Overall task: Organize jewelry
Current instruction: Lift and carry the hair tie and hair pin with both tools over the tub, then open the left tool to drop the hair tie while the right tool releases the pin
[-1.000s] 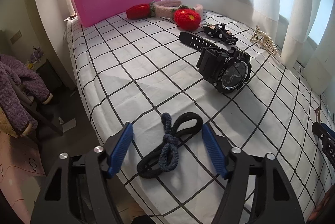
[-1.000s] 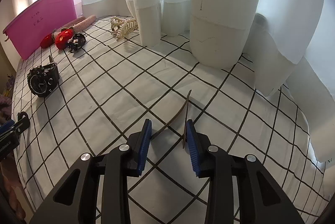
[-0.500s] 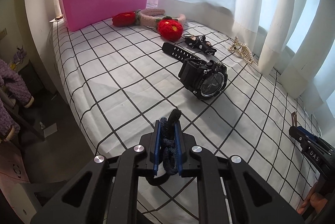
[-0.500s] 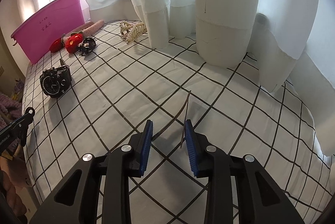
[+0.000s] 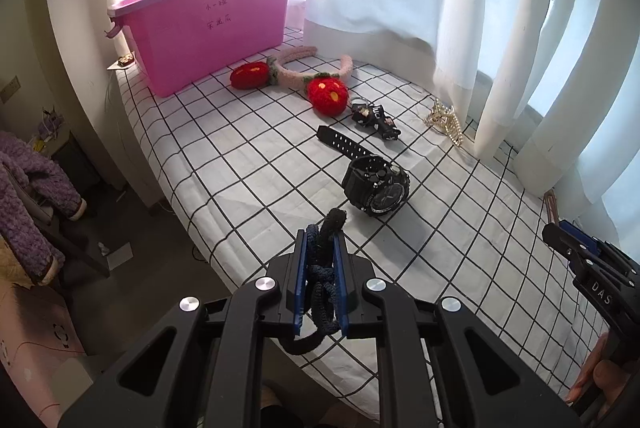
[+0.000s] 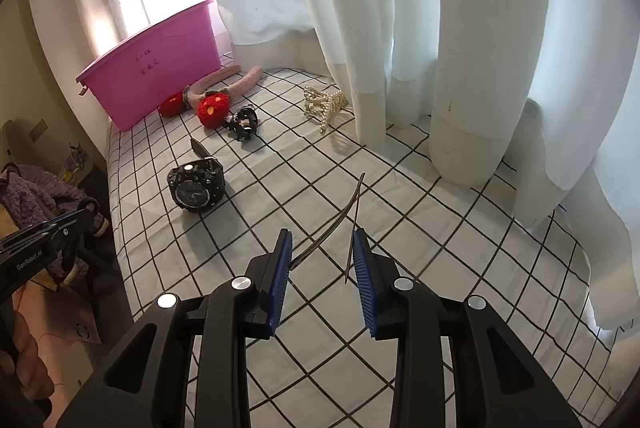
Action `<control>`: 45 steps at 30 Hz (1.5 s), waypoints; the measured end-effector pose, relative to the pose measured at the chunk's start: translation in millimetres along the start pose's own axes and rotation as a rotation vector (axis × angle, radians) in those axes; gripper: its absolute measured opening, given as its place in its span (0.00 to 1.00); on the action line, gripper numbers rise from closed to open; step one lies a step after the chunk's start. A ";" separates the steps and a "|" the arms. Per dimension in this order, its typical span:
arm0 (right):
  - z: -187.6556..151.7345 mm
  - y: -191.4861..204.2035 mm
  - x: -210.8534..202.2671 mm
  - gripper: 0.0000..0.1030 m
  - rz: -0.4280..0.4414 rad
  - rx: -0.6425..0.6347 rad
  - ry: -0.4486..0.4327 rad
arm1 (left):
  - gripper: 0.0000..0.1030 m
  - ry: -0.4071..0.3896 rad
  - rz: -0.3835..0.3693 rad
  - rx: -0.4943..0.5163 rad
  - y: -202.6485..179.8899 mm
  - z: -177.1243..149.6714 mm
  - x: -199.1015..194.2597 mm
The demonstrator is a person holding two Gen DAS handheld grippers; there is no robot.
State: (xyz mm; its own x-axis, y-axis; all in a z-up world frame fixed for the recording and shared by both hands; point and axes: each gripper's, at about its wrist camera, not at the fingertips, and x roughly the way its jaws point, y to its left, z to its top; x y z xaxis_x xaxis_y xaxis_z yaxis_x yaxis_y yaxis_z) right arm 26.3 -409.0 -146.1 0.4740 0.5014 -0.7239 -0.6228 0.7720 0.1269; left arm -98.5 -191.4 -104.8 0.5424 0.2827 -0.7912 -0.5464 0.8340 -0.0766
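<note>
Left wrist view: left gripper (image 5: pixel 320 248) clamps a hair tie (image 5: pixel 322 268); pink bin (image 5: pixel 208 28) lies ahead (right gripper (image 6: pixel 322 248) pinches a thin band (image 6: pixel 340 224)).

Bin (image 5: pixel 208 28) at bed's (image 5: pixel 248 156) far end; headband (image 5: pixel 304 68) before it; watch (image 5: pixel 376 184) nearer.

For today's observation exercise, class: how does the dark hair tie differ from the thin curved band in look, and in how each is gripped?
The hair tie is thick, soft, knotted cord; the thin curved band is a slim, stiff-looking arc. The left hand-held gripper squeezes the hair tie between nearly closed pads, while the right hand-held gripper holds the band's two ends spread apart. The hair tie droops below the pads; the band arches forward. Both are lifted off the checked sheet.
</note>
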 end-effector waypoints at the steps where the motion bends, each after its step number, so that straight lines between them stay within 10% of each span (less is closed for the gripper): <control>1: 6.7 4.5 -3.0 0.29 0.006 -0.007 -0.004 | 0.12 0.001 -0.004 -0.010 3.4 5.6 -4.5; 24: 252.6 217.2 47.9 0.30 0.125 -0.014 -0.206 | 0.13 -0.181 -0.018 0.012 189.0 243.2 -9.9; 45: 414.2 338.3 214.6 0.30 0.318 -0.237 -0.009 | 0.13 -0.054 0.106 -0.202 293.6 362.9 105.0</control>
State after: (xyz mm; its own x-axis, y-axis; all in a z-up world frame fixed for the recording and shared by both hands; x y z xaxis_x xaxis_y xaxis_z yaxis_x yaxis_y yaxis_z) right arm 175.2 121.6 22.4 0.2390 0.7051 -0.6676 -0.8653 0.4666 0.1831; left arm 29.6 255.1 9.9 0.5061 0.3931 -0.7677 -0.7154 0.6885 -0.1191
